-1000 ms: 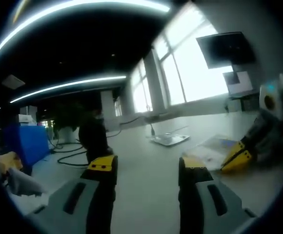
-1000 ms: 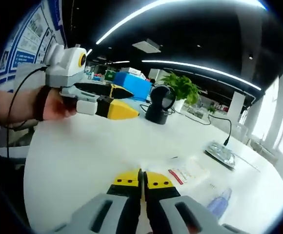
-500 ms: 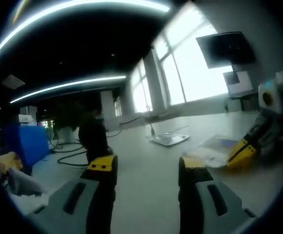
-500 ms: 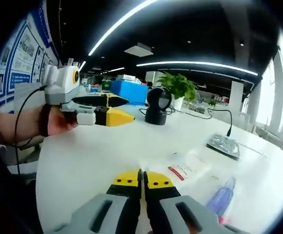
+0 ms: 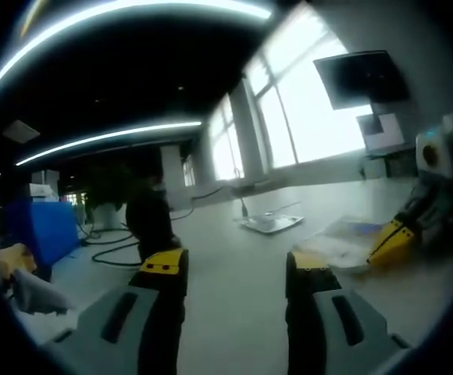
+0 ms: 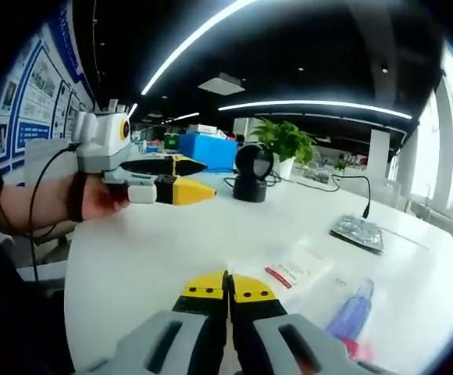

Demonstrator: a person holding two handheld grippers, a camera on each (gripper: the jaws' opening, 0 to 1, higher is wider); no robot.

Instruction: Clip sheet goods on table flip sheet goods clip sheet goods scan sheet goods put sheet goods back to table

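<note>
The right gripper [image 6: 228, 287] comes in clenched, its jaws pressed together with nothing between them, while the flat packets of sheet goods [image 6: 298, 266] lie on the white table [image 6: 156, 250] just ahead of and to the right of the tips. Unless the jaws part first, they will likely push a thin packet along the smooth top instead of clipping it. The left gripper [image 5: 237, 269] hangs released, jaws wide apart, well off from the packets, with the scanner [image 6: 251, 170] far beyond.
</note>
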